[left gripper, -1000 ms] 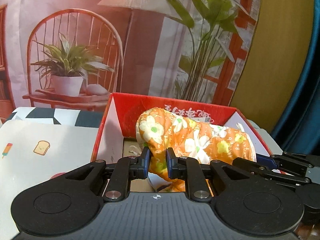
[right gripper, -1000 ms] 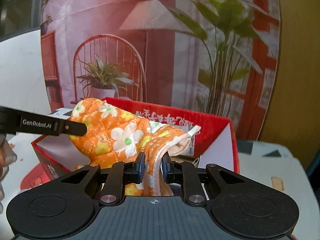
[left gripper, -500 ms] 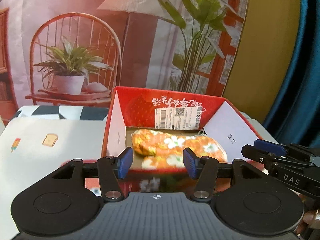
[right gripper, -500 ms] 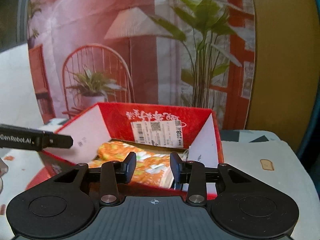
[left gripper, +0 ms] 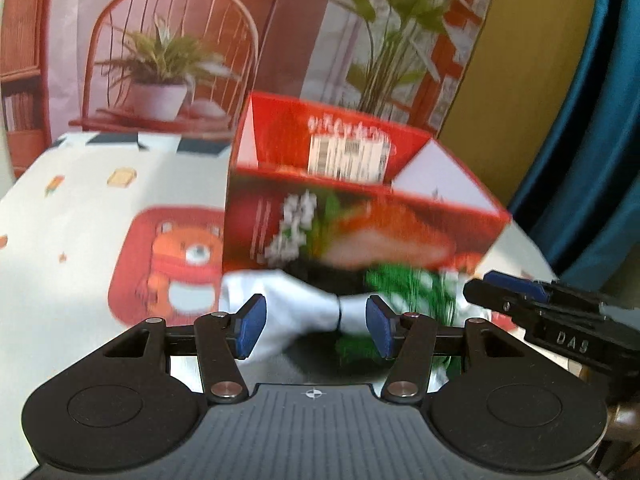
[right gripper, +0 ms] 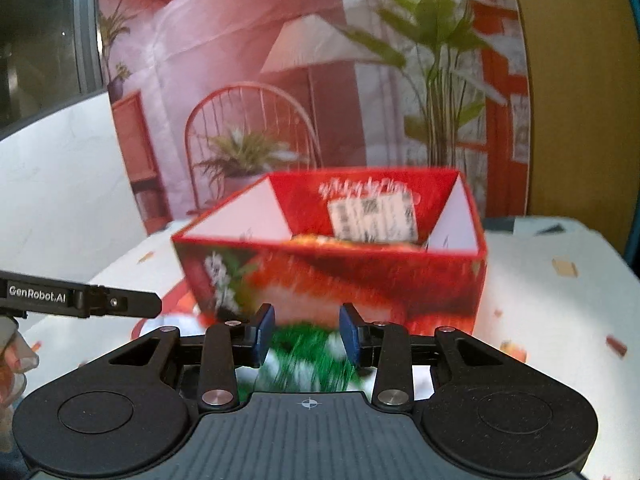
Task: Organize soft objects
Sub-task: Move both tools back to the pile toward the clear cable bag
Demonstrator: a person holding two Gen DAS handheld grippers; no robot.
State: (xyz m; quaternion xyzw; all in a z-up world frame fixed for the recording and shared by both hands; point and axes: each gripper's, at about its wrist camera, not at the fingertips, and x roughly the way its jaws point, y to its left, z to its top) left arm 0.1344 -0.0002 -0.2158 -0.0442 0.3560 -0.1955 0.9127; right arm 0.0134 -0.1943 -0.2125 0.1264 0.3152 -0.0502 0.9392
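Both grippers — left gripper (left gripper: 312, 326) and right gripper (right gripper: 306, 334) — are held with fingers apart over a blurred white-and-green cloth bundle (left gripper: 304, 308), before the open red cardboard box (left gripper: 360, 224).

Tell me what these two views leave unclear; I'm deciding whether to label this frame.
- Orange cloth: right view shows only a sliver; the box front wall hides the rest.
- Green and white cloth: motion blur in both views, its near part behind the left gripper, so its shape is unreadable.
- Box label: print blurred.
- Right gripper: open, contact with the cloth unclear.
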